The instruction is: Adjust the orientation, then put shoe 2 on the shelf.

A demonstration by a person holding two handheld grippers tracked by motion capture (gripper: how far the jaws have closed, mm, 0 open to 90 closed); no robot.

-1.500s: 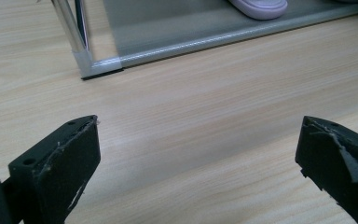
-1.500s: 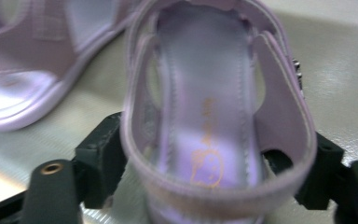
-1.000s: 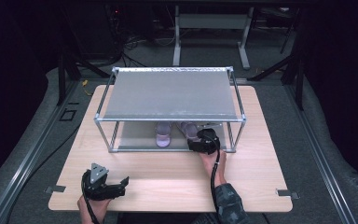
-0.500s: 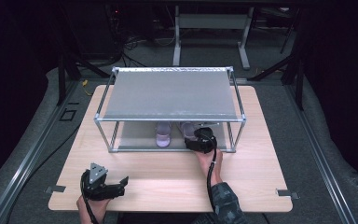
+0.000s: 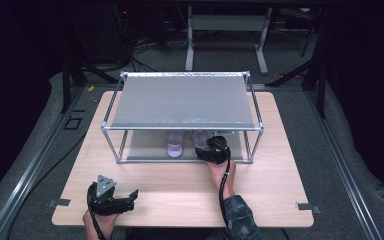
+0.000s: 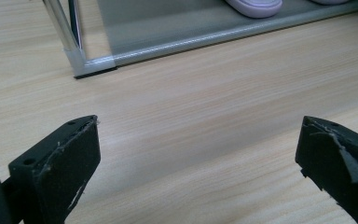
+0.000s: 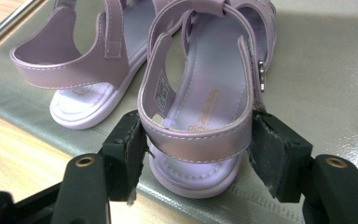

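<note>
The right gripper point(image 7: 196, 140) clamps the heel strap of a lilac strapped sandal point(image 7: 205, 93) on the grey lower shelf point(image 7: 326, 84) of a metal-framed rack point(image 5: 182, 127), just beside its twin sandal point(image 7: 88, 60). The left gripper point(image 6: 198, 163) hovers wide open, empty, over the pale wooden bench point(image 6: 205, 107).

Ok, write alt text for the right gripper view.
The right gripper has its two black jaws closed on the heel strap of a lilac sandal resting on a grey shelf. A matching second sandal sits beside it, with the wooden table at the lower left.
</note>
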